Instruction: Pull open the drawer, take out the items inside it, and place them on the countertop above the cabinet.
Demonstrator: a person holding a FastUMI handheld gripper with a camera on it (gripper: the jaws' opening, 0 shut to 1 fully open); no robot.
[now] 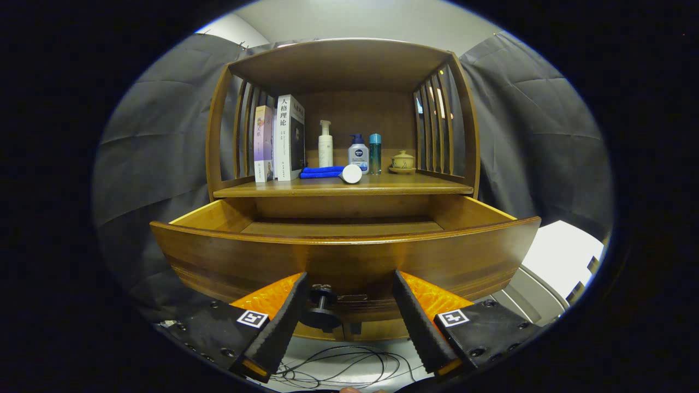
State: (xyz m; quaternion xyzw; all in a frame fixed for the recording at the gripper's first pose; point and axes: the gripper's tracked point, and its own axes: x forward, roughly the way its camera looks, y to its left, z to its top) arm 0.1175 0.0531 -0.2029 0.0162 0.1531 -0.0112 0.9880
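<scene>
The wooden drawer (pixel 344 256) is pulled out toward me, and its front panel spans the space just ahead of the fingers. What I see of its inside floor is bare; the front panel hides the near part. A dark round knob (pixel 322 311) on the drawer front sits between the fingers, close to the left one. My gripper (pixel 349 305) is open, its fingers spread wide and not pressing on the knob. On the countertop (pixel 426 188) above the drawer lie a blue cloth (pixel 321 172) and a white tube (pixel 350 173) lying on its side.
Two books (pixel 281 143) stand at the shelf's left. A white pump bottle (pixel 325 144), a blue-capped bottle (pixel 358 153), a teal bottle (pixel 375 154) and a small lidded pot (pixel 403 161) line the back. Slatted wooden sides enclose the shelf. Loose black cables (pixel 338 365) lie below.
</scene>
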